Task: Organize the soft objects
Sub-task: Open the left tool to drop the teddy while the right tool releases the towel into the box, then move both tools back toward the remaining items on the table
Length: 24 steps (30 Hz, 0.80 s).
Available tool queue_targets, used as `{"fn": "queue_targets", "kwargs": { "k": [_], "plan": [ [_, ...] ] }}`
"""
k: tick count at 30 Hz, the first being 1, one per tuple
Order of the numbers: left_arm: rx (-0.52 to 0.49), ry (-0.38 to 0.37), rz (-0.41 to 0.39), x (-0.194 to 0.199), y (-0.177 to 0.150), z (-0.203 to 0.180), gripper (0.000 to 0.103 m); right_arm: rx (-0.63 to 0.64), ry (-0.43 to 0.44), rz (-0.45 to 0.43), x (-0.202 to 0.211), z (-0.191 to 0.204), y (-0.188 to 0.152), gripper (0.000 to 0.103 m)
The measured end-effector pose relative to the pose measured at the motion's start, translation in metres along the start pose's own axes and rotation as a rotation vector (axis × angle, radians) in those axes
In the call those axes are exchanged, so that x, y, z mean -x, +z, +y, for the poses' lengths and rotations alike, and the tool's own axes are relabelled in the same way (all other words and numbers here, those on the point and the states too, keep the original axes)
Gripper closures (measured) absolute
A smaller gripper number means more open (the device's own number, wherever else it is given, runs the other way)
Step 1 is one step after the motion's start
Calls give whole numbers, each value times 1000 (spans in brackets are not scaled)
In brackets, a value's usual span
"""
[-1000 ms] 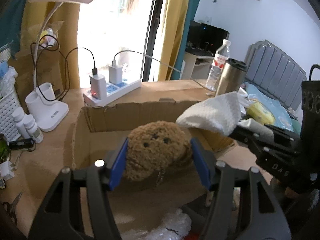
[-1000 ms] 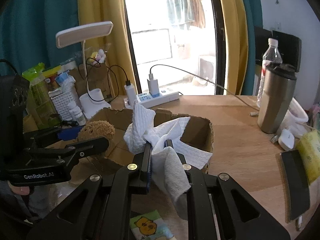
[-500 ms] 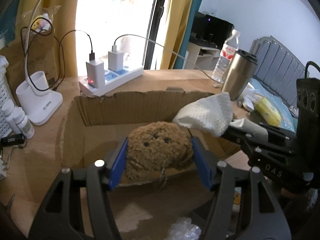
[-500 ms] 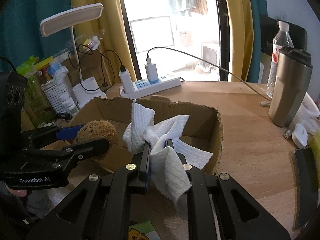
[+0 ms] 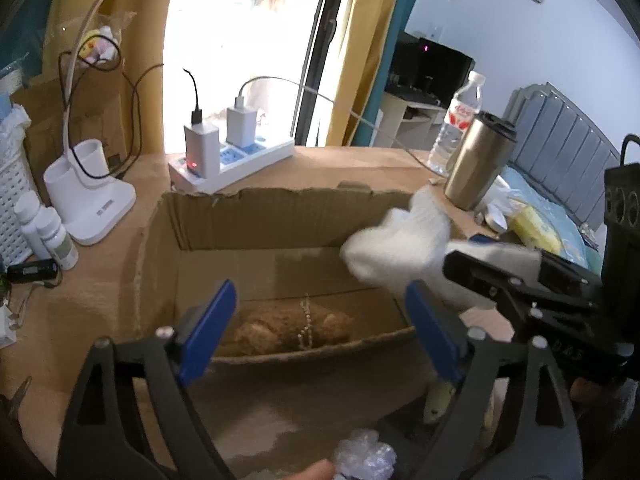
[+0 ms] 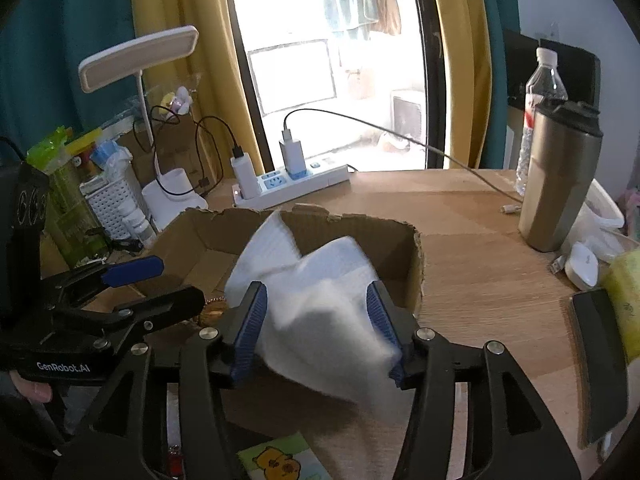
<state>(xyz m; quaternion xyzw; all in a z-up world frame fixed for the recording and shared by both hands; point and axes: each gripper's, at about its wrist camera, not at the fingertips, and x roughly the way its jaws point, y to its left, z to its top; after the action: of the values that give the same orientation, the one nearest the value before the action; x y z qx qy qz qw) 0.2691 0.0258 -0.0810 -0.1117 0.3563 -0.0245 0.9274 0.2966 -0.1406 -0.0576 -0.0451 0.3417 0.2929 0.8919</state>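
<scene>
A brown plush toy (image 5: 288, 326) with a small chain lies on the floor of the open cardboard box (image 5: 280, 216). My left gripper (image 5: 320, 320) is open just above the box's near wall, with nothing between its blue pads. My right gripper (image 6: 316, 320) is open over the box's (image 6: 416, 256) near right corner. A white cloth (image 6: 320, 300) hangs blurred between its spread pads, loose and apart from them. The cloth (image 5: 396, 244) also shows at the right of the left wrist view.
A white power strip (image 5: 232, 164) with chargers and a white lamp base (image 5: 88, 196) stand behind the box. A steel tumbler (image 6: 560, 176) and a water bottle (image 6: 540, 92) stand at the right. Small bottles (image 5: 48, 232) and a white basket sit at the left.
My left gripper opened and the plush toy dropped into the box. My right gripper opened and the white cloth came loose between its pads.
</scene>
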Motion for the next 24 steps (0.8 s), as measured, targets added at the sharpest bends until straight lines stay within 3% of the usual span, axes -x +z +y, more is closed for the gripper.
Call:
{"fn": "queue_targets", "kwargs": {
  "k": [10,13,24],
  "plan": [
    [0,-1,-67,32,-5,-1,13,2,-28,-42,32,9,-8,39],
    [-2,-3,-83,42,-8,-3,8,6,-34,-53,40,14,-11,38],
    [-4,-13,-132,73,-23,-3,7,14,-60,-86,71,29,-23,37]
  ]
}}
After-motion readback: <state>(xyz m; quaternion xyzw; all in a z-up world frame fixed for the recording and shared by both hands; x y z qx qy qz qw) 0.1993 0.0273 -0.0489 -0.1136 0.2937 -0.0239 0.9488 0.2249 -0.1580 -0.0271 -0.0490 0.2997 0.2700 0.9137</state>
